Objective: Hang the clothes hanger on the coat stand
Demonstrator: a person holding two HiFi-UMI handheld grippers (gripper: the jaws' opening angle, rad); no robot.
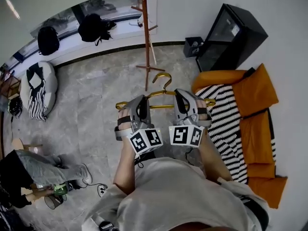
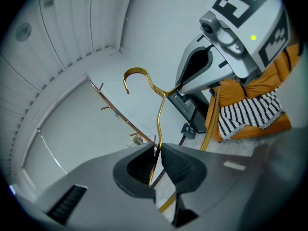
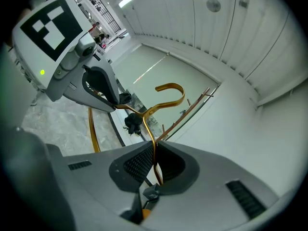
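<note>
- Clothes hanger point(image 1: 162, 92): gold metal, held off the floor in front of the person by both grippers. Its hook sits at twelve o'clock in the head view, towards the coat stand but well apart from it. Its shoulders run from nine to three o'clock.
- Left gripper point(image 2: 157, 150): clenched on the hanger's thin wire at the nine o'clock shoulder. The wire passes between the two ribbed pads, which press on it.
- Right gripper point(image 3: 153, 150): clenched on the hanger's wire at the three o'clock shoulder, pads pinched tight on the thin rod. Its marker cube faces the person.
- Coat stand point(image 1: 144, 32): reddish-brown wooden pole with short pegs and a cross foot, upright at twelve o'clock from the hanger, near the wall. No hanger on it.
- Floor point(image 1: 91, 95): grey marbled tile.
- Sofa point(image 1: 255, 95): orange cushions at three o'clock of the grippers, against the white wall.
- Striped throw point(image 1: 226, 124): black and white, lying on the sofa's near side.
- Black cabinet point(image 1: 231, 35): at one o'clock, tilted in the view, beside the sofa's far end.
- Small black box point(image 1: 193, 46): on the floor just beside the cabinet, on its nine o'clock side.
- Two black bags point(image 1: 94, 28): on the ledge at eleven o'clock.
- Beanbag seat point(image 1: 38, 88): pale, with striped cloth on it, at nine o'clock.
- Seated person point(image 1: 29, 172): at seven o'clock, legs stretched across the floor.
</note>
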